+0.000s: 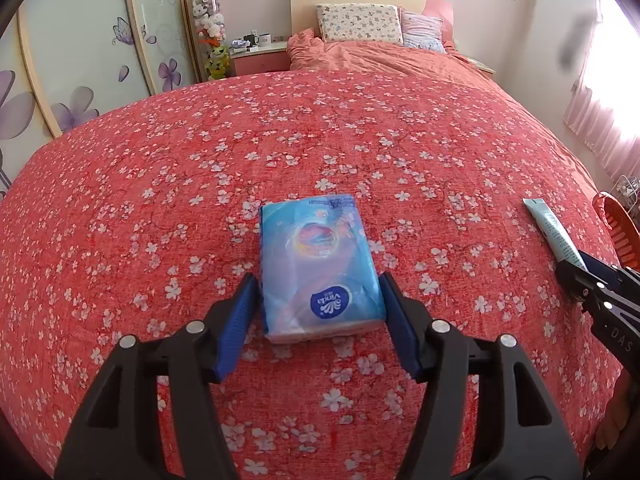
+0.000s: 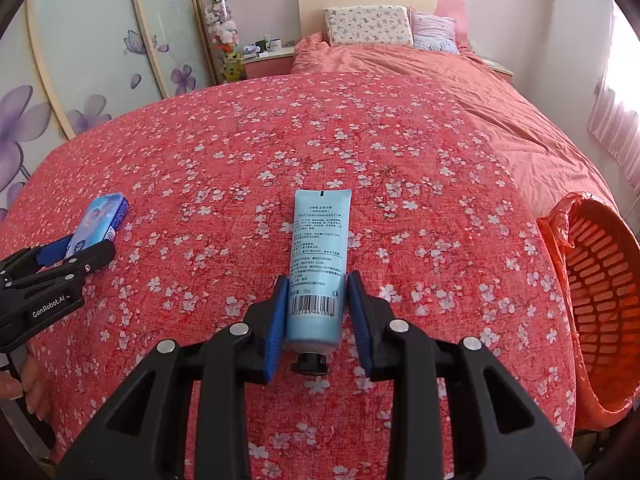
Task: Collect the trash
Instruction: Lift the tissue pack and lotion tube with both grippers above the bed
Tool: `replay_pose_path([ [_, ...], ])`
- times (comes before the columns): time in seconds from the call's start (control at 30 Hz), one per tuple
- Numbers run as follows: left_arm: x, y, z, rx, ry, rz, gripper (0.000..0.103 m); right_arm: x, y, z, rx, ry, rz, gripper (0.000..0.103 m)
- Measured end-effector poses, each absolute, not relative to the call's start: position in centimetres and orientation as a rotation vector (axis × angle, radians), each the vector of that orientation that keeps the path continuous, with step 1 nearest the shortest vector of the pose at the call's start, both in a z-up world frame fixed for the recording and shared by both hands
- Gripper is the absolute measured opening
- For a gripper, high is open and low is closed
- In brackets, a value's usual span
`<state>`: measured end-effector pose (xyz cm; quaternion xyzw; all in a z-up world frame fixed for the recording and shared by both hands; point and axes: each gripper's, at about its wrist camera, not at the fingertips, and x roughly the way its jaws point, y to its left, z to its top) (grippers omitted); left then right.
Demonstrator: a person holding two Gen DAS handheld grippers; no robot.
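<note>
A blue tissue pack (image 1: 316,256) lies flat on the red flowered bedspread (image 1: 280,140). My left gripper (image 1: 320,280) straddles its near end, open, the blue pads close beside both sides without squeezing it. A pale blue tube (image 2: 320,240) with a black cap lies on the spread, cap end towards me. My right gripper (image 2: 316,276) is open around its lower part, a thin gap showing on the right side. The right wrist view shows the left gripper (image 2: 86,246) and the pack (image 2: 102,216) at far left. The left wrist view shows the right gripper (image 1: 574,266) and the tube (image 1: 554,232) at far right.
An orange slatted basket (image 2: 600,280) lined with an orange bag stands off the bed's right edge. Pillows (image 2: 368,26) and a rumpled quilt lie at the head of the bed. A nightstand with cups (image 1: 256,48) and a wardrobe stand at the back left. A hand (image 2: 28,384) shows at lower left.
</note>
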<state>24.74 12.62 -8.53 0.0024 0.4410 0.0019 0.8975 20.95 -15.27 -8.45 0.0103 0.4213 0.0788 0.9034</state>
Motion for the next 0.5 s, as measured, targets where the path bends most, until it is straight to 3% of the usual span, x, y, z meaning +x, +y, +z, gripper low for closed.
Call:
replay_pose_path([
  [0.5, 24.67, 12.79, -8.56, 0.008, 0.913, 0.005, 0.062, 21.08, -14.93, -8.28, 0.004, 0.870, 0.165, 0.034],
])
